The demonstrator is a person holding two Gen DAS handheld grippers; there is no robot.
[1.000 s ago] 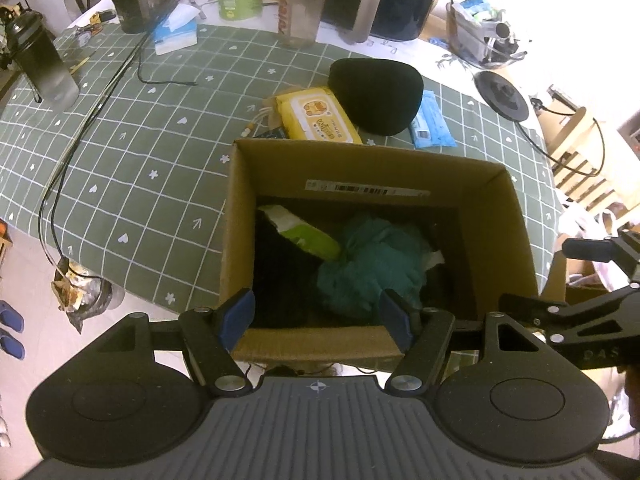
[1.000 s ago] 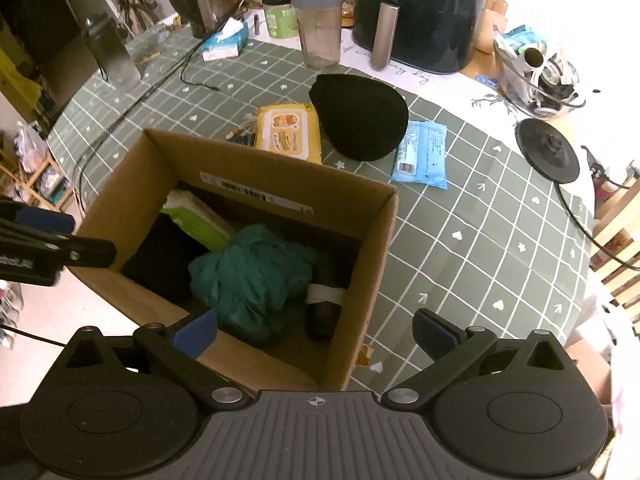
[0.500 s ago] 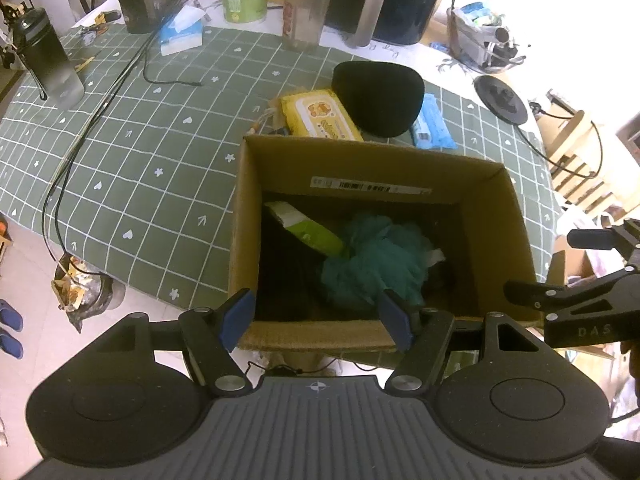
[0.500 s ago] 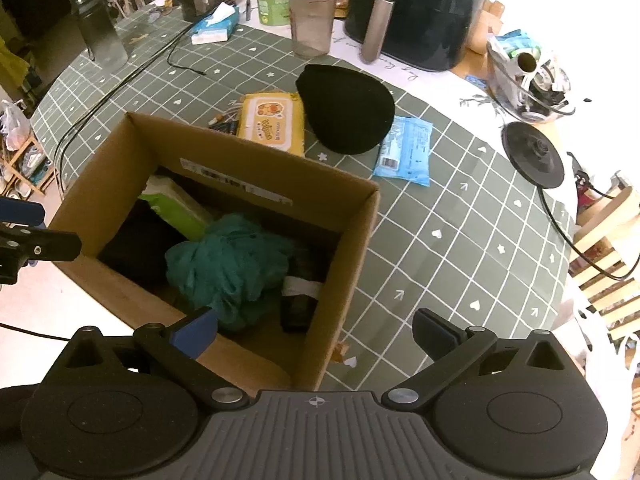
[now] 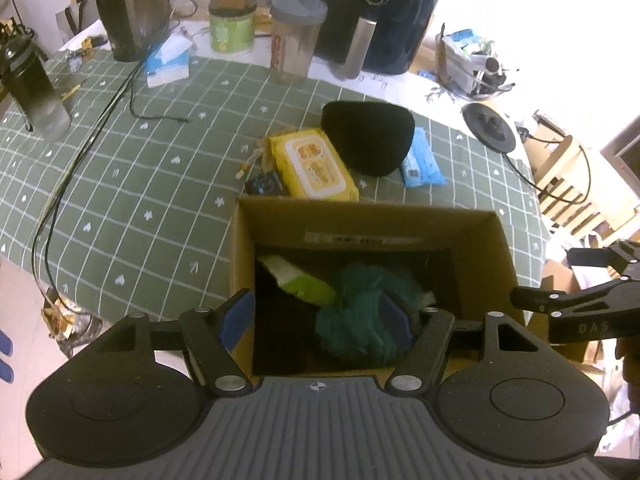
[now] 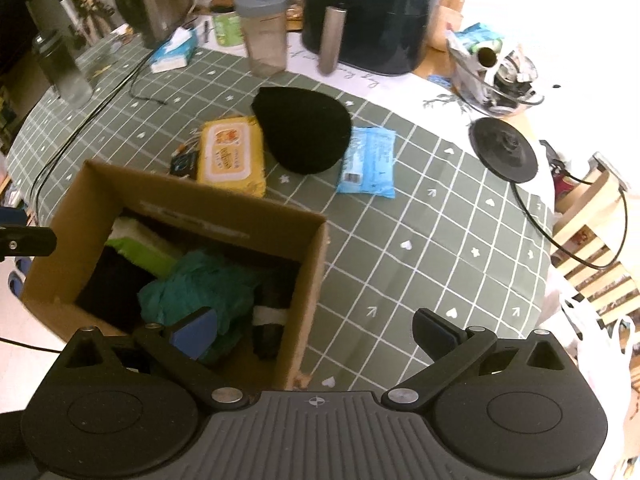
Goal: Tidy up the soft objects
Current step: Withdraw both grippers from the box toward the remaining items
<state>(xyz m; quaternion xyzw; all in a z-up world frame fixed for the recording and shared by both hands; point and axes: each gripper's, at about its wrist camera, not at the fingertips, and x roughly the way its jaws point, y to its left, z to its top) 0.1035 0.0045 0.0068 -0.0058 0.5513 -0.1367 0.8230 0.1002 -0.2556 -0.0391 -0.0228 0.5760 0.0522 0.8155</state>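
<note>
An open cardboard box [image 5: 480,240] [image 6: 200,196] stands at the table's near edge. Inside lie a teal cloth [image 5: 352,312] [image 6: 200,284], a green-and-white pack [image 5: 304,284] [image 6: 140,248] and dark items, one with a white band [image 6: 272,316]. Beyond the box lie a black beanie [image 5: 368,136] [image 6: 304,128], a yellow wipes pack [image 5: 312,164] [image 6: 232,156] and a blue pack [image 5: 422,160] [image 6: 370,160]. My left gripper [image 5: 316,318] hangs open over the box, empty. My right gripper [image 6: 314,332] is open and empty over the box's right wall.
At the back of the green checked tablecloth [image 5: 140,184] stand an air fryer [image 6: 368,12], a shaker bottle [image 5: 296,36], a kettle [image 5: 132,4] and a tissue box [image 5: 168,64]. Black cables [image 5: 80,152] cross the left side. A kettle base [image 6: 504,148] sits far right.
Both views have shifted toward the far table, so the box sits lower in each frame and more of the back row shows. Both grippers stay open; the objects have not moved.
</note>
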